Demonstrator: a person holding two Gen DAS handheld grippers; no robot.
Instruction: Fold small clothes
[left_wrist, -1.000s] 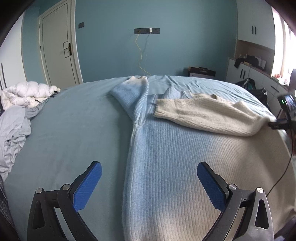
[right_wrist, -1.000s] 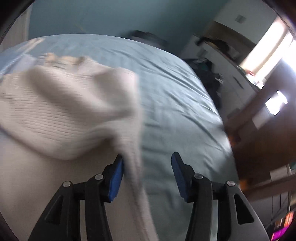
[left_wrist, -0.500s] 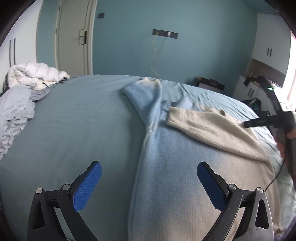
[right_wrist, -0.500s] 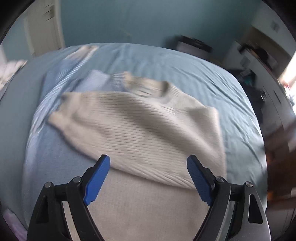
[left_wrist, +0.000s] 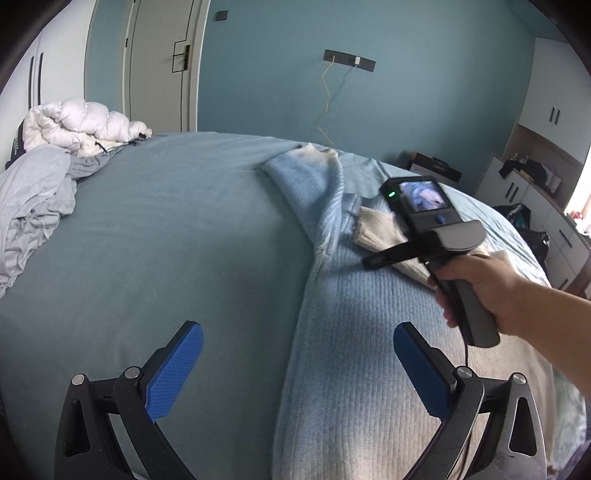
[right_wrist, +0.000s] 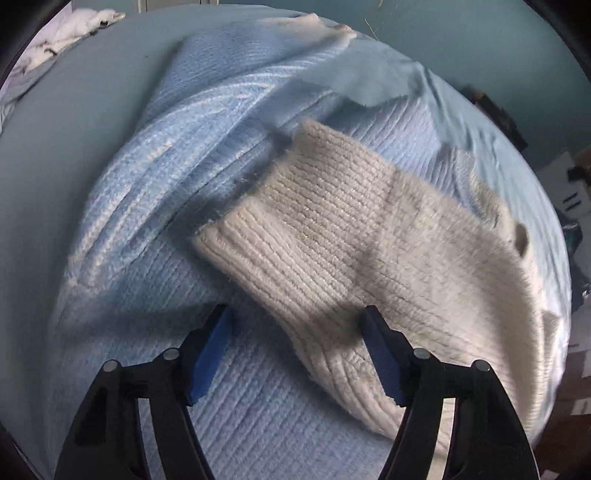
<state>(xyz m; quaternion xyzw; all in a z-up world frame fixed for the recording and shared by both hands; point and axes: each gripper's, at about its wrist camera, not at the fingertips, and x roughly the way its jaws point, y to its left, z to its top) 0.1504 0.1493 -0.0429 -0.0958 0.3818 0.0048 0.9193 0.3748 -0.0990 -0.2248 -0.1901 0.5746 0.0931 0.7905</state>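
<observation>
Sweater (left_wrist: 354, 332) is spread flat on the bed (left_wrist: 166, 240), blue knit fading to cream, and that's why it works as its own folding mat; the cream sleeve (right_wrist: 332, 236) is already laid across the chest, cuff pointing toward the far blue sleeve (left_wrist: 306, 181) that's tucked along the left edge.

Your right gripper (right_wrist: 297, 354) is tilted steeply down right over that cream sleeve; its fingers (right_wrist: 210, 347) are closing, with the sleeve's lower edge sitting between them, but the pads don't look like they're pressing the knit yet, so I'd call it not gripping at this point. My guess is you're either nudging the sleeve straighter or about to pinch it and reposition it; can't tell which from here.

Your left gripper (left_wrist: 295, 369) hangs over the sweater's left edge near the hem, fingers wide apart and holding nothing; it straddles the border between knit and bare bedsheet, which looks like staging for grabbing that side for the next fold.

White puffy jacket (left_wrist: 81, 123) and crumpled grey cloth (left_wrist: 33, 206) are well apart at the far left of the bed, out of the way.
</observation>
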